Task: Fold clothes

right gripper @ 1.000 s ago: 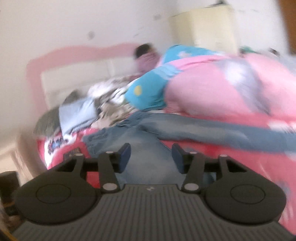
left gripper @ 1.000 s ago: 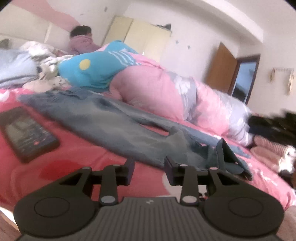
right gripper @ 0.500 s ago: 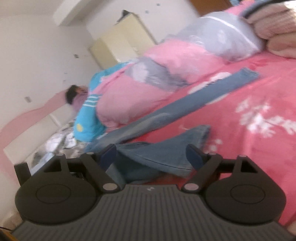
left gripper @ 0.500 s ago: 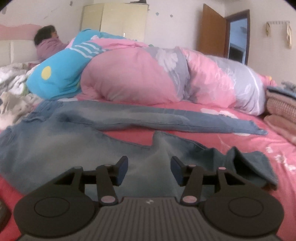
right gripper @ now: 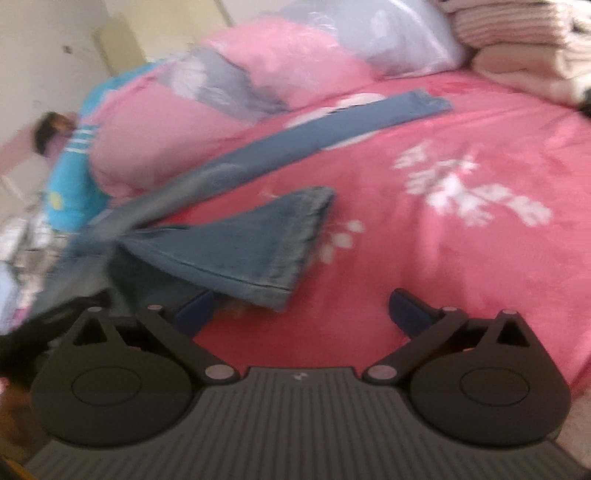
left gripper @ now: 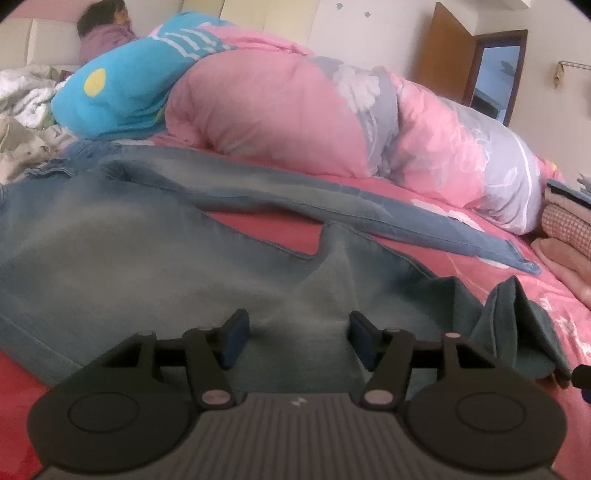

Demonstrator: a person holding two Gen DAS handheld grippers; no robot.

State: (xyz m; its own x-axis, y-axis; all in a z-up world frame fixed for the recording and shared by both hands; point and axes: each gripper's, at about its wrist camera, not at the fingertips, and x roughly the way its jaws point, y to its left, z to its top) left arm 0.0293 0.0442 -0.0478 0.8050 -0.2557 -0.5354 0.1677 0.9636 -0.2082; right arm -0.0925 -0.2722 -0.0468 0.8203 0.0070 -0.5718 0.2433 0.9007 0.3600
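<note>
A pair of faded blue jeans [left gripper: 155, 266] lies spread on the red bedsheet [left gripper: 258, 229]. One leg stretches straight toward the far right; the near leg is bent, its cuff crumpled at the right. My left gripper [left gripper: 295, 338] is open, low over the near leg's thigh, the denim between its fingers. In the right wrist view the jeans [right gripper: 236, 251] show the bent leg's hem just ahead. My right gripper [right gripper: 303, 310] is wide open over the sheet, its left finger [right gripper: 195, 312] under the hem's edge.
A rolled pink and grey duvet [left gripper: 332, 122] and a blue pillow [left gripper: 122, 92] lie behind the jeans. A person [left gripper: 103, 33] rests at the headboard. Folded pink clothes [left gripper: 565, 229] are stacked at the right. Loose laundry [left gripper: 22, 122] lies far left.
My left gripper moved closer and lower over the near leg and opened wider. My right gripper swung to the bent leg's hem and opened wide.
</note>
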